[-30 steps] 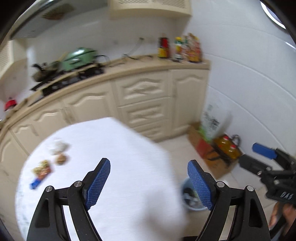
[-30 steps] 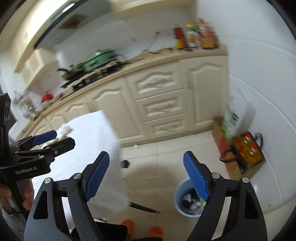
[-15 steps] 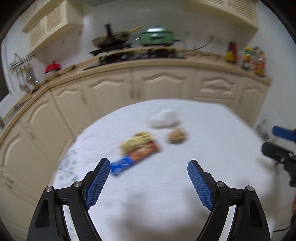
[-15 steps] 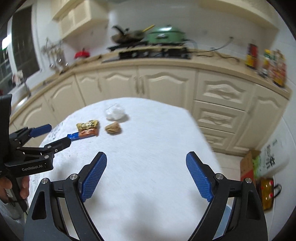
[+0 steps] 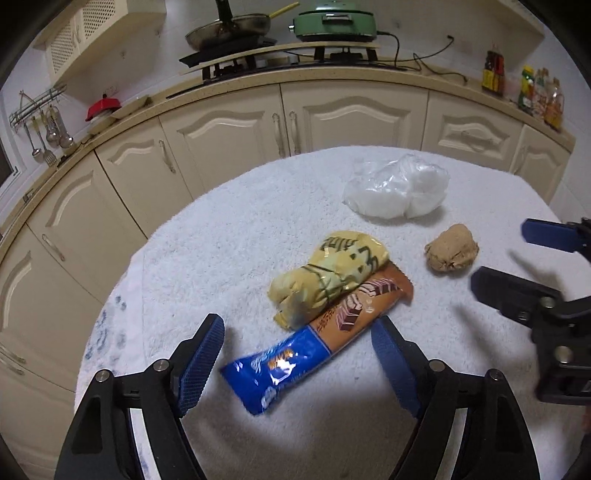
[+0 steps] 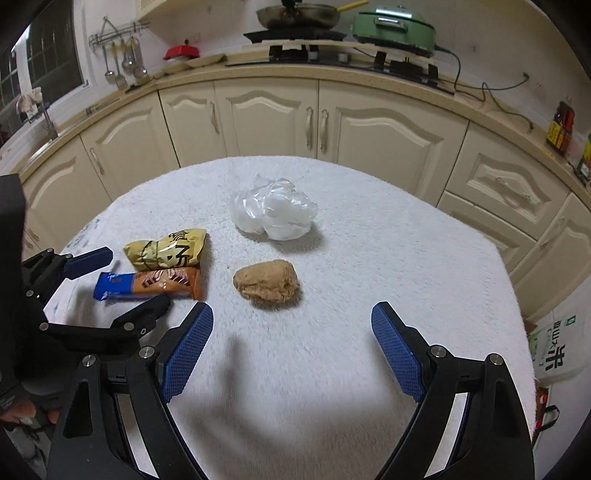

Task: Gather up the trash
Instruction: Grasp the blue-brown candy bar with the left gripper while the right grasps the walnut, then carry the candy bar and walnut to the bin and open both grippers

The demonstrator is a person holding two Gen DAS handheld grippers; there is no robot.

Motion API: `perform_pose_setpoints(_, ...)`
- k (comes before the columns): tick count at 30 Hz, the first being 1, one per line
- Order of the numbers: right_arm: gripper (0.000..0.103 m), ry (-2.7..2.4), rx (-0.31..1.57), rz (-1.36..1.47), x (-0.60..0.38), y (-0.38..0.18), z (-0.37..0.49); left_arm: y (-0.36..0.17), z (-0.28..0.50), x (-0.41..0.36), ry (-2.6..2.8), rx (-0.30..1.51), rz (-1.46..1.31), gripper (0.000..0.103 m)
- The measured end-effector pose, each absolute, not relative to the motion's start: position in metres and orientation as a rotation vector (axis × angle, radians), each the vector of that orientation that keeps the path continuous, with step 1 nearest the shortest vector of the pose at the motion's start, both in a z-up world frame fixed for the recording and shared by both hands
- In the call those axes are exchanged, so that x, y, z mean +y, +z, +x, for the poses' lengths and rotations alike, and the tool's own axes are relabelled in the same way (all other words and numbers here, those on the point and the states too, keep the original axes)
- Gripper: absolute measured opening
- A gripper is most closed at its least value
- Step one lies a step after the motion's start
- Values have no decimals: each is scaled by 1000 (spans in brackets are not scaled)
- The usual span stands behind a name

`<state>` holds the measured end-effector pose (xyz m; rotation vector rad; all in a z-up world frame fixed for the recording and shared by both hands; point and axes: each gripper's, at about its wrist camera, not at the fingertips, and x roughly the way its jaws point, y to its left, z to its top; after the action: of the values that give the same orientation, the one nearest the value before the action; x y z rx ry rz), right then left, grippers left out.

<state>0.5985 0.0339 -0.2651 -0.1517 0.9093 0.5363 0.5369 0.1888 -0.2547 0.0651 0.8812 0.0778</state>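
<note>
Several pieces of trash lie on a round table with a white cloth point(image 5: 221, 229). A blue and brown snack wrapper point(image 5: 314, 332) lies just in front of my open left gripper point(image 5: 297, 363). A crumpled yellow wrapper point(image 5: 328, 273) touches it. A brown crumpled paper ball point(image 5: 451, 247) and a clear plastic bag point(image 5: 397, 188) lie farther right. My right gripper point(image 6: 291, 349) is open and empty, low over the cloth, with the paper ball point(image 6: 266, 282) just ahead. The bag point(image 6: 273, 214), yellow wrapper point(image 6: 166, 248) and snack wrapper point(image 6: 149, 284) also show there.
Cream kitchen cabinets point(image 5: 229, 136) curve behind the table, with a stove, a frying pan point(image 5: 229, 29) and a green pot point(image 5: 334, 20) on the counter. Bottles point(image 5: 532, 92) stand at the counter's right end. A printed bag point(image 6: 557, 354) sits on the floor right of the table.
Both grippers swung from the floor bin and cabinets to the table and moved down close to the trash. Both stayed open.
</note>
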Motion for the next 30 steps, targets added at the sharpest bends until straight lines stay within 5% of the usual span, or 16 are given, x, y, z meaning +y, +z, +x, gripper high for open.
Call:
perform_pose_setpoints(2, 89, 538, 911, -151, 40, -268, 604, -255, 549, 195, 28, 881, 46, 53)
perform_pose_setpoints(6, 89, 552, 913, -166, 54, -275, 613, -254, 562, 208, -35, 878, 37, 32)
perform_pose_setpoints(9, 82, 560, 932, -176, 60, -283, 618, -251, 555, 209, -33, 879, 38, 29)
perform_pose_setpoints(11, 55, 561, 936, -178, 61, -287, 618, -249, 554, 210, -40, 886, 22, 28)
perform_pose_setpoints(13, 46, 568, 925, -179, 57, -286, 613, -248, 551, 212, -49, 900, -7, 26)
perform_pose_setpoints(30, 46, 591, 873, -12, -46, -251, 527, -212, 475, 159, -124, 885, -92, 15)
